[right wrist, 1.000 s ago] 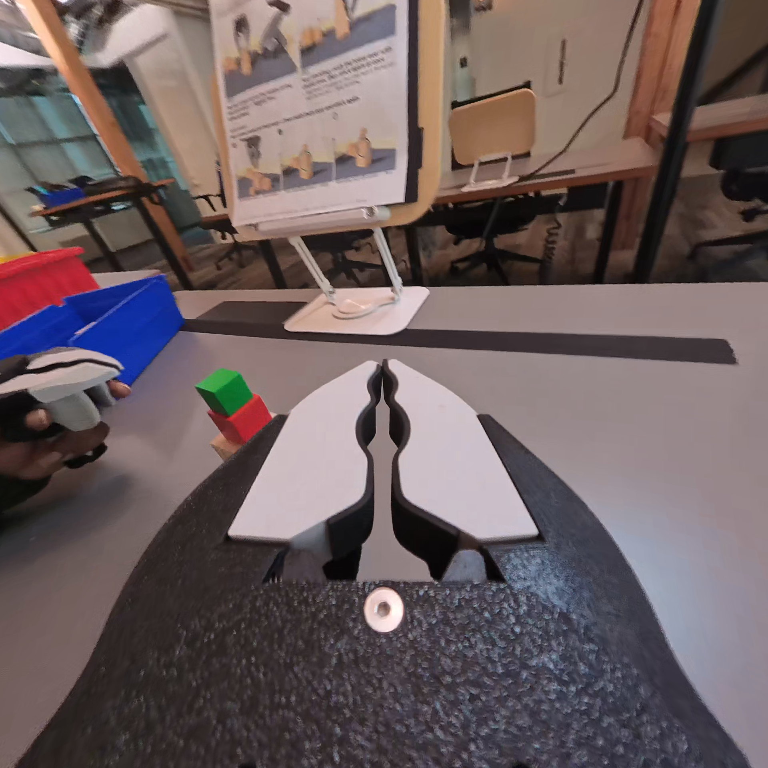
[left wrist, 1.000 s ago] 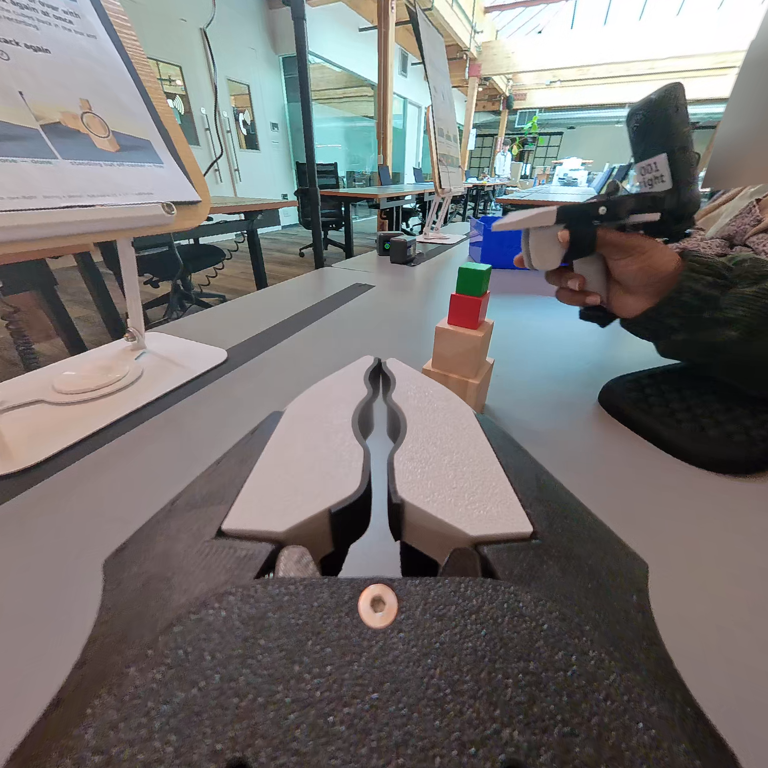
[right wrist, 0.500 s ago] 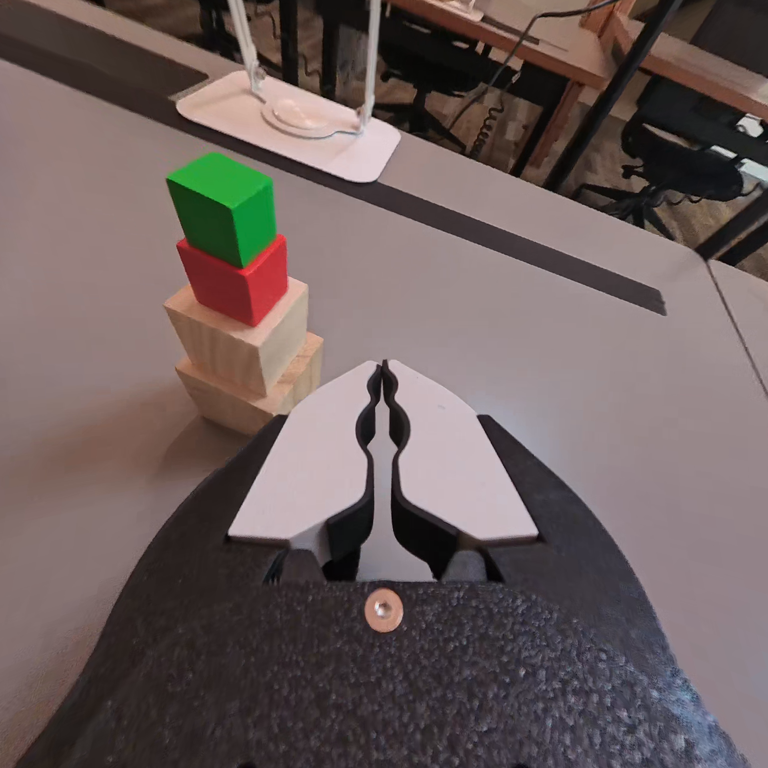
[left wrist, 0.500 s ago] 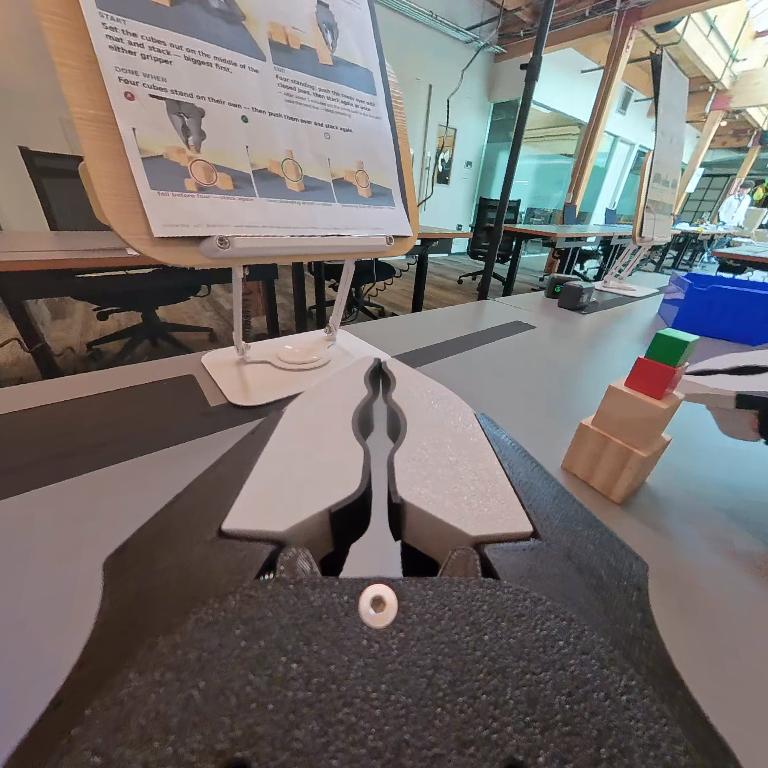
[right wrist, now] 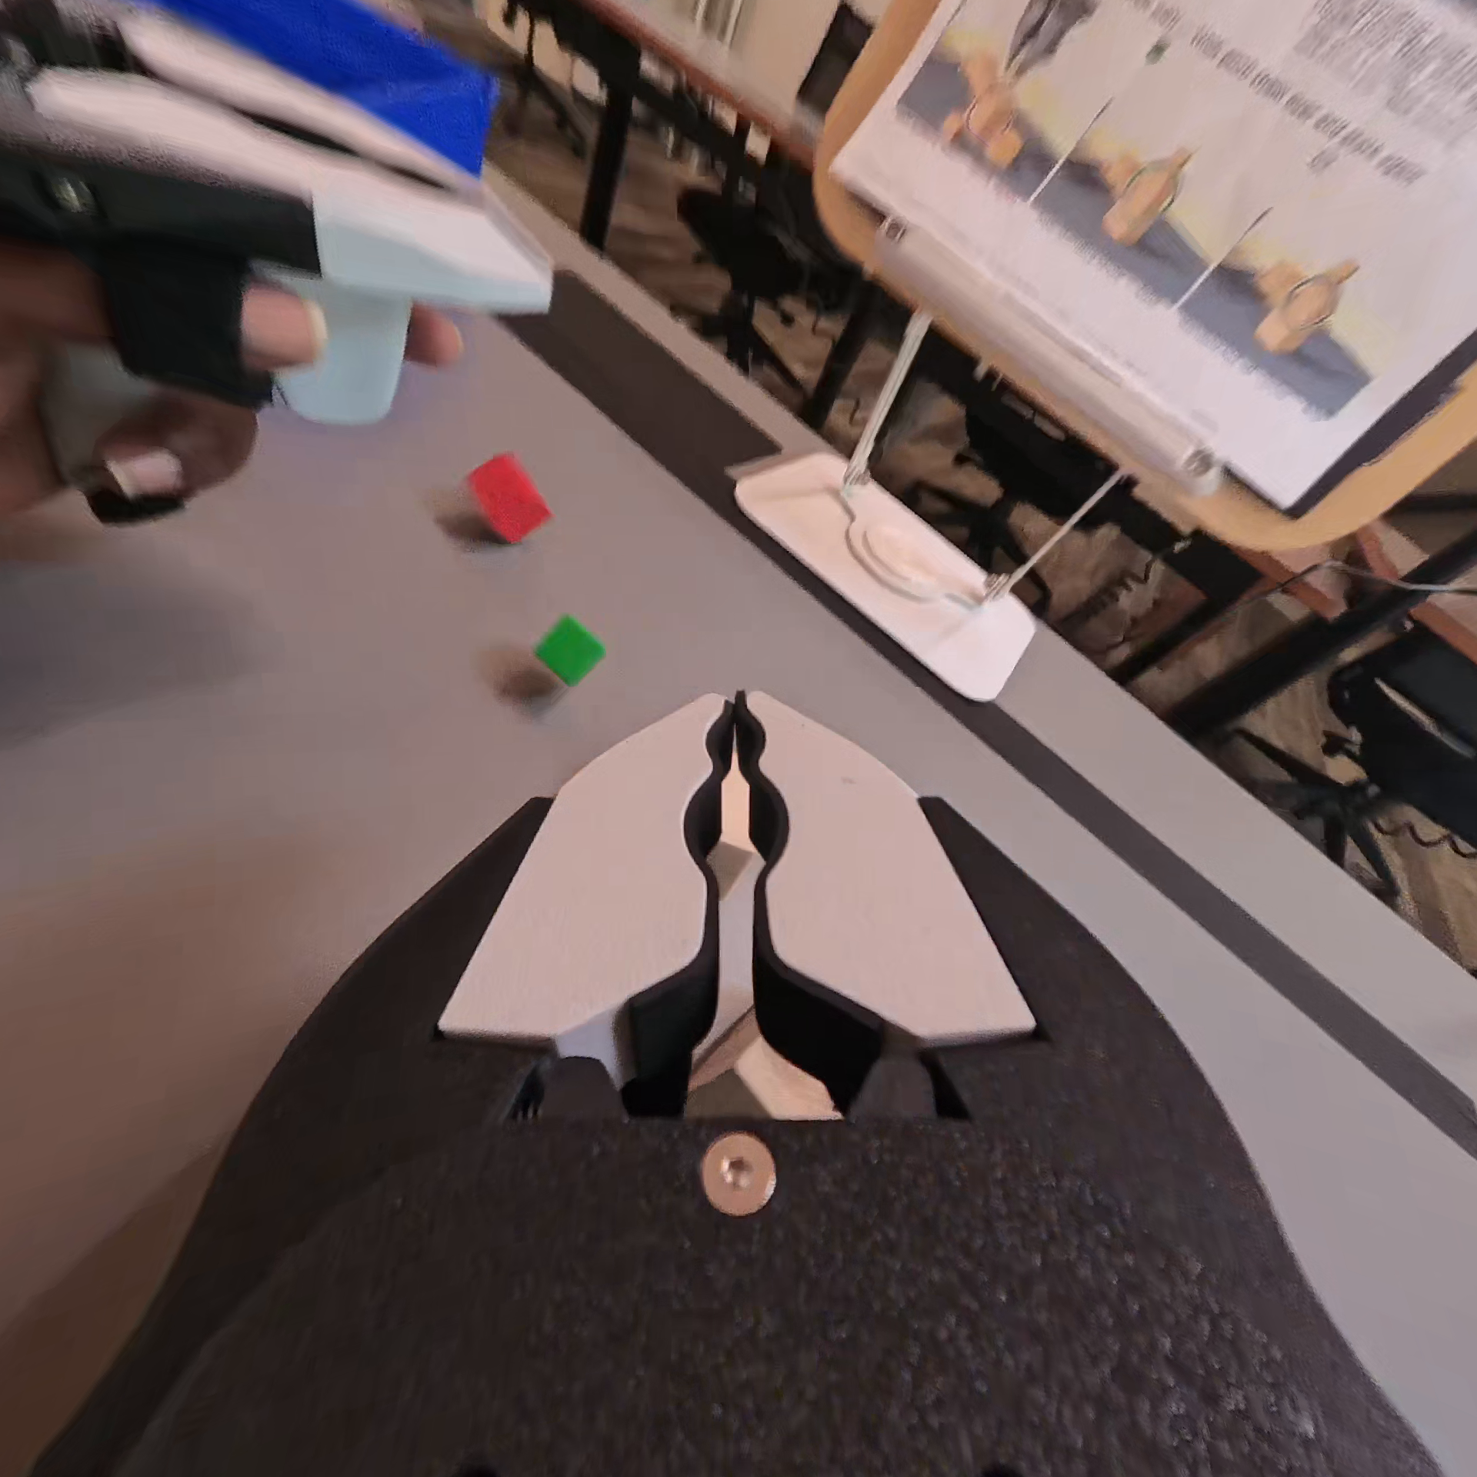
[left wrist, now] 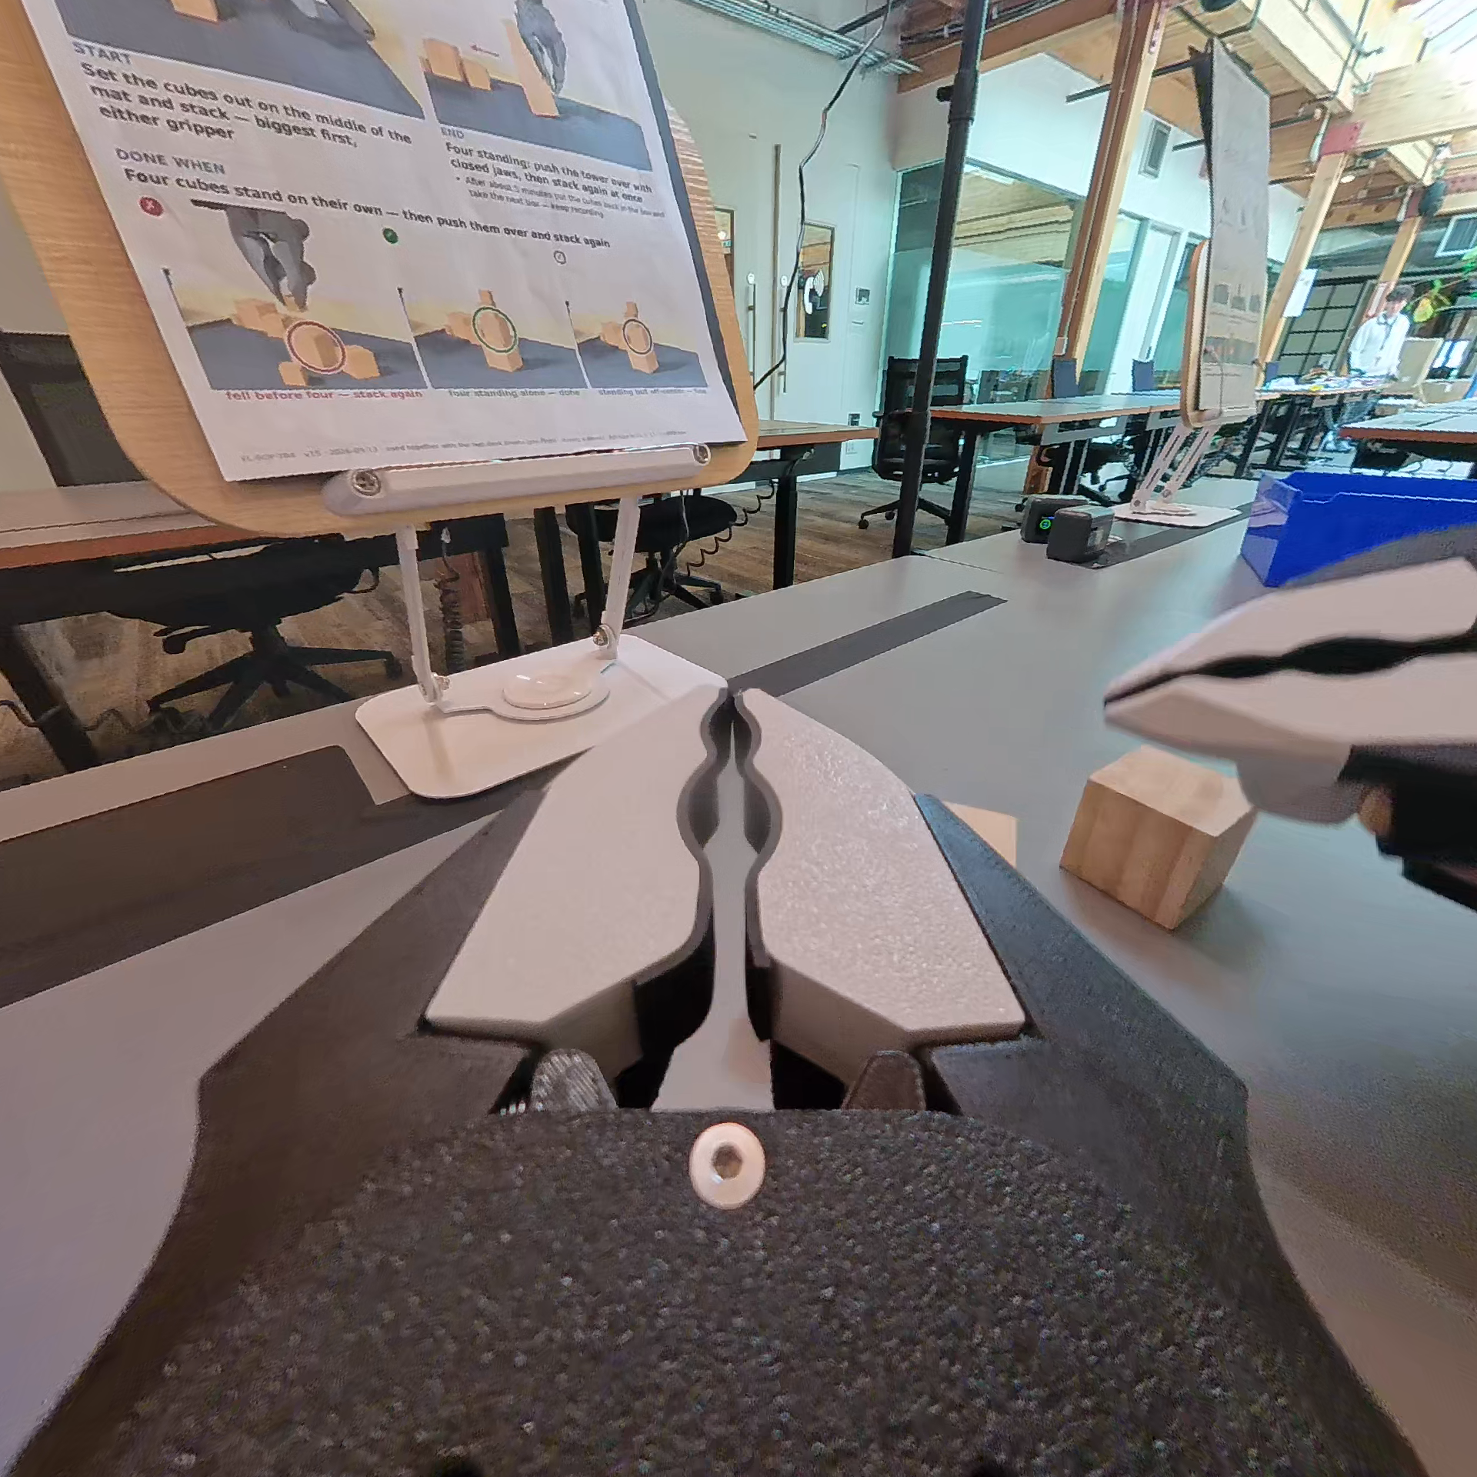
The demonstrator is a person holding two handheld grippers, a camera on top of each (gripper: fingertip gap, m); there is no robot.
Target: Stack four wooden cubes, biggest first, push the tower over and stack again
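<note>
A: Cubes first. Your left wrist view shows a wooden cube (left wrist: 1151, 831) lying on the grey table (left wrist: 999, 719), right of your left gripper (left wrist: 731, 703), and a corner of a second wooden cube (left wrist: 987, 827) peeking past that gripper's black body. No coloured cubes appear there.

B: And the right wrist view?

A: It shows what the left misses: a red cube (right wrist: 507, 497) and a green cube (right wrist: 569, 649), well apart on the table, both blurred and tilted on an edge, each with a shadow beside it. Something pale shows through the slot between your right gripper's (right wrist: 737, 703) fingers; I cannot tell what it is.

B: Finger states?

A: Your left gripper's tips meet on nothing. Your right gripper's tips also meet on nothing, just beyond the green cube's near side. In the left view your right gripper hangs over the wooden cube, clenched; whether it touches, I cannot tell.

B: Surroundings?

A: White stand (left wrist: 511, 719) with an instruction sheet (left wrist: 384, 224), blue bin (left wrist: 1359, 527), dark strip (left wrist: 863, 639) across the table.
</note>
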